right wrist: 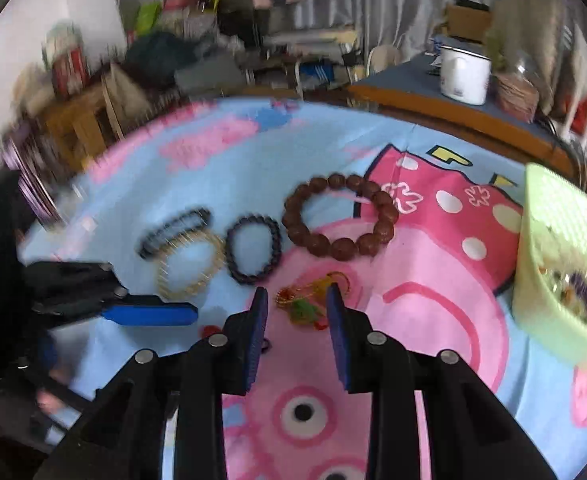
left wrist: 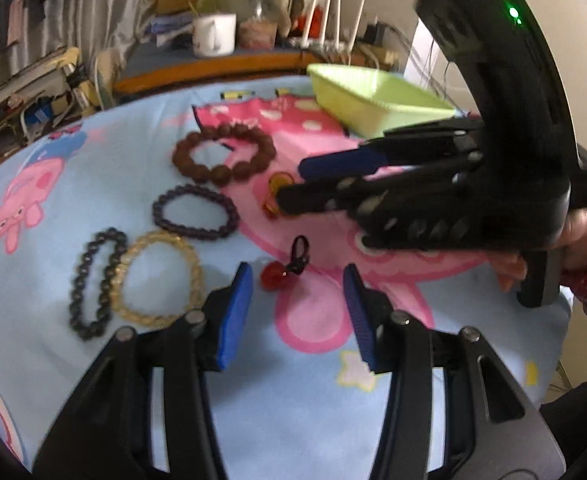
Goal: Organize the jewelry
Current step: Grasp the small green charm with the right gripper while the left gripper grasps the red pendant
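On the cartoon cloth lie a big brown bead bracelet (left wrist: 223,156) (right wrist: 339,216), a dark purple one (left wrist: 195,212) (right wrist: 253,250), a black one (left wrist: 97,282) (right wrist: 175,230) and a clear yellow one (left wrist: 159,280) (right wrist: 187,266). A red pendant (left wrist: 275,276) lies just beyond my open left gripper (left wrist: 297,280). My right gripper (right wrist: 297,304) (left wrist: 289,184) is open, its tips on either side of an amber-and-green charm (right wrist: 309,300) (left wrist: 275,192). A green tray (left wrist: 373,100) (right wrist: 561,256) holds some jewelry.
The cloth (left wrist: 93,360) covers a small table whose edges fall off near the right and back. A wooden desk behind holds a white mug (left wrist: 213,34) (right wrist: 463,74) and a router. Cluttered shelves stand to the left.
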